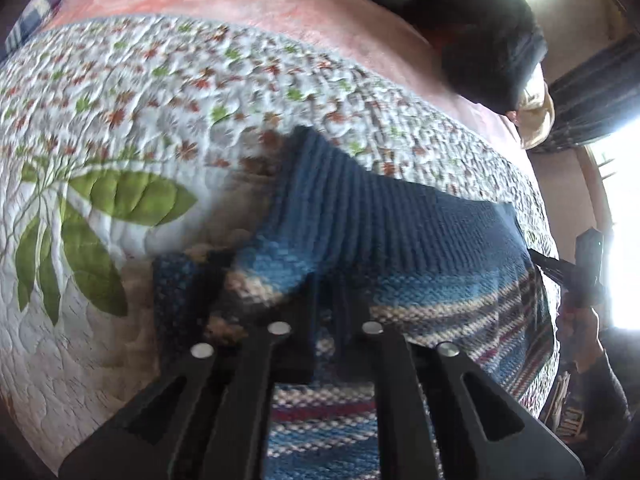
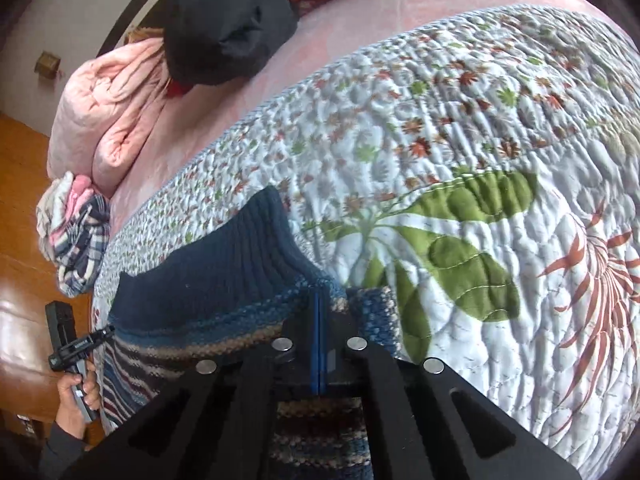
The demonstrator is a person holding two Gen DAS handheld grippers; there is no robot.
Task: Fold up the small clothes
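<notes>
Folding barely begun: both claws, left claw (image 1: pixel 325 312) and right claw (image 2: pixel 320 320), are pinched closed on the striped sweater (image 1: pixel 400 216), partly lifted off the bed (image 1: pixel 120 120).

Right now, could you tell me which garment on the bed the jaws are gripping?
The blue striped knit sweater on the quilt; the plaid bundle and dark garment lie untouched.

A bedroom in a home. A bed fills both views, spread with a white quilted bedspread (image 2: pixel 460 128) printed with green leaves and small red flowers, laid over a soft pink blanket (image 2: pixel 320 40). A bunched pale pink padded duvet (image 2: pixel 108 108) and a heap of checked and striped clothes (image 2: pixel 76 236) lie at its edge. Beside the bed runs a polished orange-brown wooden floor (image 2: pixel 20 160). Daylight glares through a window (image 1: pixel 624 220).
</notes>
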